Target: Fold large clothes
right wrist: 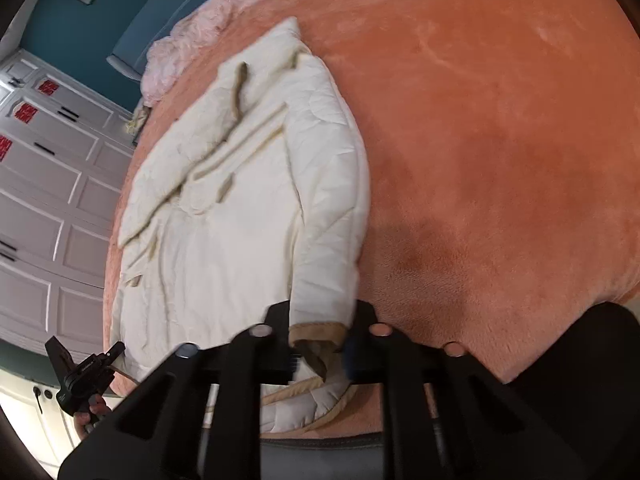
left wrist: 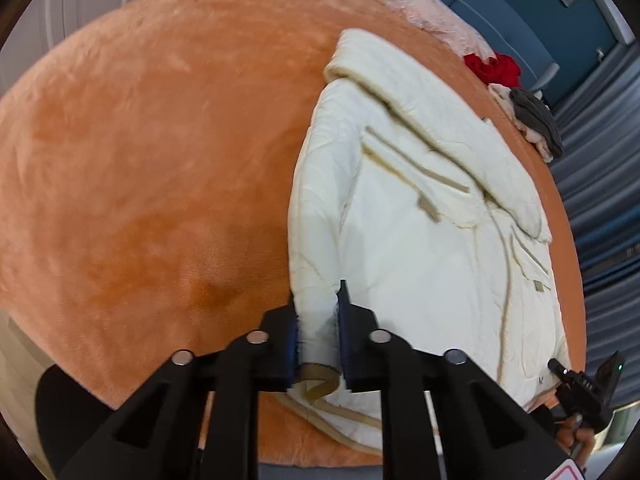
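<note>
A cream quilted coat with tan trim (left wrist: 420,216) lies spread on an orange plush bed cover (left wrist: 152,152). It also shows in the right wrist view (right wrist: 240,200). My left gripper (left wrist: 318,332) is shut on one sleeve near its tan cuff (left wrist: 316,384), just above the cover. My right gripper (right wrist: 320,344) stands around the other sleeve's tan cuff (right wrist: 316,336), its jaws still apart and blurred. Each gripper shows small at the edge of the other's view, the right one (left wrist: 584,388) and the left one (right wrist: 84,376).
A red garment (left wrist: 496,66) and a grey and white pile (left wrist: 536,120) lie at the bed's far edge. A pink fluffy blanket (right wrist: 188,40) lies at the head. White wardrobe doors (right wrist: 44,200) stand beside the bed. The orange cover (right wrist: 500,140) stretches wide beside the coat.
</note>
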Demonstrator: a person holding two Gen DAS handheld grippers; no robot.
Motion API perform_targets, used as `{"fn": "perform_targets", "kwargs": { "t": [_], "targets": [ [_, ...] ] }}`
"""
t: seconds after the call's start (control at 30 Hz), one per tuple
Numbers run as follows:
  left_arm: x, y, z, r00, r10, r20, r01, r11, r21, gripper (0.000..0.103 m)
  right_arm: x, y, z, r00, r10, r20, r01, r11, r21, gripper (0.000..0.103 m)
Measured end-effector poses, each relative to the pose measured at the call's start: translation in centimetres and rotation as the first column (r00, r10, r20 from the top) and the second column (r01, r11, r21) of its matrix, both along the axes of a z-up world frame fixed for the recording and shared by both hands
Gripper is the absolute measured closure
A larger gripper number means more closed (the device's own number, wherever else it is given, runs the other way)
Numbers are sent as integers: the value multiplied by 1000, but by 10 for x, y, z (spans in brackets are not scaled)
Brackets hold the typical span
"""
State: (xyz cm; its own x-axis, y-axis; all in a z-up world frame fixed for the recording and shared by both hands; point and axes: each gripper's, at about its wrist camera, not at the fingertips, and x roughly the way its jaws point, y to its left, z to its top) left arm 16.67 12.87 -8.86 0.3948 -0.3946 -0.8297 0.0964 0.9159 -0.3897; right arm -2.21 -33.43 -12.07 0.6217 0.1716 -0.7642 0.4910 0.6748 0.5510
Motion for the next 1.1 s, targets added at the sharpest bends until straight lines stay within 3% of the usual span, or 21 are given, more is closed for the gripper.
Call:
{"fn": "perform_targets", "kwargs": {
  "t": [0.13, 0.27, 0.43, 0.57, 0.63, 0.7, 0.87, 0.97, 1.1],
  "targets": [
    [-18, 13, 32, 998, -27, 64, 29, 999, -27, 99, -12, 5, 32, 995, 91, 44, -89, 995, -49, 95],
    [-52, 20, 64, 990, -102, 96, 102, 995, 2, 99, -32, 22, 67, 965, 262, -7, -260, 955, -145, 95],
    [-131, 31, 100, 961, -272, 48, 264, 956, 125, 99, -86, 56, 91, 881, 442, -167, -467, 867, -171, 95],
    [-170, 54, 121, 966, -257, 16, 253, 961, 115, 99, -130, 80, 115, 840, 504, -201, -530, 841, -110, 95],
    [-176, 58, 138, 973, -226, 45, 221, 971, 94, 99, -131, 81, 130, 846, 505, -171, -526, 843, -115, 95],
    [-170, 55, 153, 975, -201, 96, 194, 978, 76, 99, -119, 72, 153, 875, 475, -96, -485, 860, -161, 95],
    [-117, 33, 184, 951, -147, 273, 149, 989, 16, 99, -69, 22, 193, 939, 306, 155, -266, 936, -232, 96],
    [-83, 23, 188, 940, -87, 329, 92, 996, -2, 99, -36, -4, 188, 946, 188, 264, -133, 968, -212, 96],
    [-45, 15, 180, 945, -16, 328, 22, 1000, -17, 96, -9, -24, 174, 944, 88, 317, -32, 984, -176, 96]
  ]
}}
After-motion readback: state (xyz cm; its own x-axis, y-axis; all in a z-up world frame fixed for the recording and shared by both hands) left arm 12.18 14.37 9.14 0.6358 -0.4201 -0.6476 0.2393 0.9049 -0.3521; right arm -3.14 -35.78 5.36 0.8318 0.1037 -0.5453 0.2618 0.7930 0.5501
